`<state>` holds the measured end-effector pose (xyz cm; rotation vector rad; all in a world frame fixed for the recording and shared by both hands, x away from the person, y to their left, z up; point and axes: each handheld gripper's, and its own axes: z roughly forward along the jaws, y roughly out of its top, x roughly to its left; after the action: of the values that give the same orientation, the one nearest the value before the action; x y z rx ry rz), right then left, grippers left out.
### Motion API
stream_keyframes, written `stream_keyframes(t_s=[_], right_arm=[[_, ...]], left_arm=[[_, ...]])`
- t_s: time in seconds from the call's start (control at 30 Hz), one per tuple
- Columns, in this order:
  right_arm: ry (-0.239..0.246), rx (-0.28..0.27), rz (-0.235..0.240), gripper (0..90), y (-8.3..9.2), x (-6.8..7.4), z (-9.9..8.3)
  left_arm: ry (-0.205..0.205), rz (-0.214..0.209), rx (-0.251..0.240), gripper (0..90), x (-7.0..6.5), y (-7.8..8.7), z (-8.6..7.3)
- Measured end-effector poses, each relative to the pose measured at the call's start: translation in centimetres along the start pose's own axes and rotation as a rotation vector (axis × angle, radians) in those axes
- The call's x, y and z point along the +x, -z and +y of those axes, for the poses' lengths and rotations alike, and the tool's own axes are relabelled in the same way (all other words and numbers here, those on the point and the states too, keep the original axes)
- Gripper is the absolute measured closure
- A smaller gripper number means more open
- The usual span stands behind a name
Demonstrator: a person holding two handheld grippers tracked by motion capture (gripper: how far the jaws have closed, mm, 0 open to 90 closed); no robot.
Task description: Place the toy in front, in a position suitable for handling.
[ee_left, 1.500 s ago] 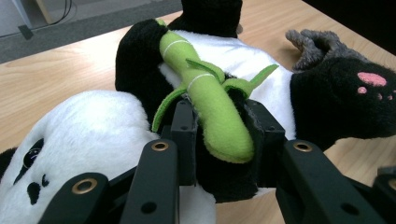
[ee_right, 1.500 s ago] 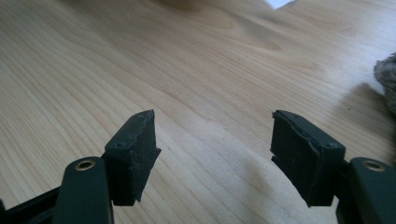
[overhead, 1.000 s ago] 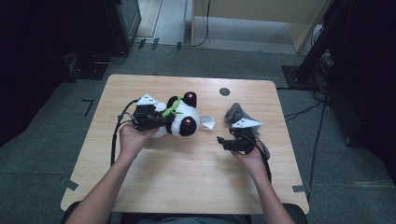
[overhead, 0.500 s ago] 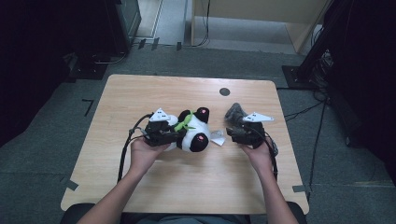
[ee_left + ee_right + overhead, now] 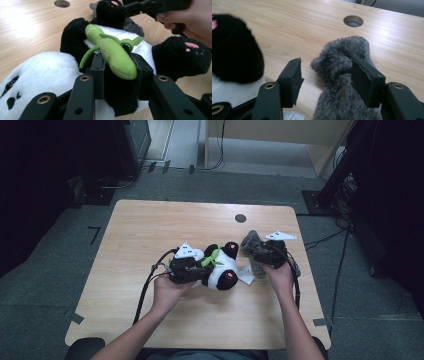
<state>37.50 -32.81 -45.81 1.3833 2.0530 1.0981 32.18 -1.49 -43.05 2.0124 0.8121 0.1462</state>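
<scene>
Both jaws of the left gripper (image 5: 120,75) are pressing in on a black limb of the plush panda (image 5: 75,65), clamping it from either side, with the panda's green bamboo stalk (image 5: 111,51) lying across the top of the pinched part. From the high view, that left gripper (image 5: 192,267) is sitting at the near-centre of the wooden table (image 5: 150,230), held in the person's left hand (image 5: 167,290), and the plush panda (image 5: 220,270) is lying on its side just to its right, its pink-padded paws pointing outward and a white tag trailing from it. Jaws of the right gripper (image 5: 325,75) are standing apart, with a grey fuzzy cloth (image 5: 344,85) lying between them; its right edge is touching the right jaw pad while a gap is showing at the left pad. Overhead, the right gripper (image 5: 260,252), in the right hand (image 5: 280,272), is hovering just right of the panda, over the grey fuzzy cloth (image 5: 250,240). Beyond them a round cable hole (image 5: 240,218) is showing in the tabletop.
</scene>
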Motion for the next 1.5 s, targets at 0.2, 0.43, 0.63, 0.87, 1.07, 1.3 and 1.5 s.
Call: stream_keyframes(t_s=[0.2,0.43,0.63,0.87,1.07,1.3,1.5], right_arm=[[-0.001,0.037,-0.049,46.9,-1.8,-1.0,-0.9],[-0.005,0.110,-0.053,54.8,-3.5,-2.0,-1.7],[-0.039,0.155,-0.030,66.3,-4.0,-2.4,-2.1],[-0.027,0.162,-0.036,76.9,-3.6,-2.5,-1.8],[-0.090,0.147,0.018,77.5,-2.8,-2.9,-1.0],[-0.057,0.096,0.016,77.5,-1.7,-1.9,-0.4],[-0.064,0.075,0.054,77.5,-1.1,-1.5,0.0]], left_arm=[[0.008,-0.016,-0.020,65.4,0.1,-0.4,-0.3],[0.000,-0.027,-0.011,56.7,0.3,-0.3,-0.4],[-0.007,-0.067,-0.005,45.4,0.6,-0.2,-0.4],[-0.039,-0.099,-0.005,36.4,0.6,0.2,-0.5],[-0.061,-0.094,-0.027,35.9,0.8,1.0,-0.4],[-0.060,-0.083,-0.062,35.3,1.6,2.1,-0.3],[-0.052,-0.070,-0.068,35.3,2.3,2.7,-0.3]])
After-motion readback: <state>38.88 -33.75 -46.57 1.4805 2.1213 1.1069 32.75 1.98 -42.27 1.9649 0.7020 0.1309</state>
